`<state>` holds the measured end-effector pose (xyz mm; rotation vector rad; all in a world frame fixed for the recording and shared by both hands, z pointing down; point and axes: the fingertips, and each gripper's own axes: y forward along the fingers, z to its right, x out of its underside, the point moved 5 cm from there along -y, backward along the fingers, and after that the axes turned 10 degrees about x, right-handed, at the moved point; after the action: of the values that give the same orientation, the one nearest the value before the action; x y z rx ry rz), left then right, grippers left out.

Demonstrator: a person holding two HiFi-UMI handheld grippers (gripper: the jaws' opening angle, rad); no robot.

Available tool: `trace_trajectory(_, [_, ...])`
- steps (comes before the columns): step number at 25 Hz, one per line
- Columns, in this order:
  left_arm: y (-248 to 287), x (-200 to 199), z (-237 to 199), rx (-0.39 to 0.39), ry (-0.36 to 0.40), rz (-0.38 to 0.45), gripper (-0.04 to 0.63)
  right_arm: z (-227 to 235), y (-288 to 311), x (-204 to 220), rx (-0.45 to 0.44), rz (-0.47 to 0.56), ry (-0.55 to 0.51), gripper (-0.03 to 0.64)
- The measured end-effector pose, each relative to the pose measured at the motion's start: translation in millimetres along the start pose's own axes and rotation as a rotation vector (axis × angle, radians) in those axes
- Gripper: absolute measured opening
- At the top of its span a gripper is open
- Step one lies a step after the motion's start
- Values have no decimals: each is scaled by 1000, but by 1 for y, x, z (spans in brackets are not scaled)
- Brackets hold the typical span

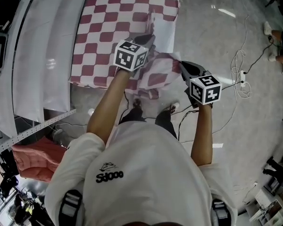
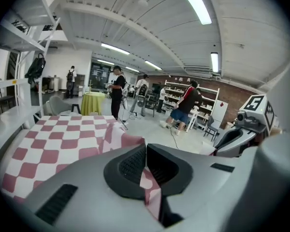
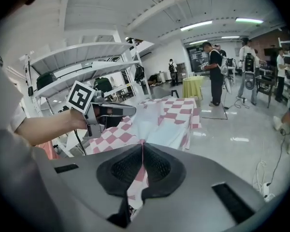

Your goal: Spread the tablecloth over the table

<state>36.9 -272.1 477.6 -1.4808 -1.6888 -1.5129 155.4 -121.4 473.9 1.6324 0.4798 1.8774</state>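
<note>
Tablecloth, red-white checked fabric (image 1: pixel 118 22): light, limp (prob. slippy). Grip at edge; left claw (image 2: pixel 145 152) & right claw (image 3: pixel 142 148) both pinching it.

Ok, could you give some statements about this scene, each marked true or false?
1. The left claw is shut on the tablecloth. True.
2. The right claw is open and empty. False: it is shut on the tablecloth too.
3. The tablecloth has red and white checks. True.
4. The tablecloth lies all flat. False: its near edge is raised and bunched between the claws.
5. Nobody else is in the room. False: several people stand in the background.
</note>
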Motion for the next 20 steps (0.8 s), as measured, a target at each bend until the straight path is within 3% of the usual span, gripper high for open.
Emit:
trace_trajectory(5, [35,-3,40,87,31,-12,32,32,-34,18,100,6,46,28])
trace_trajectory(13, [90,5,81,186,-56,2,32,89,-70,44,248,-46,45,28])
trace_trajectory(20, [142,7,116,263,-115,-6,31,138,-86,77,290,-94,84,28])
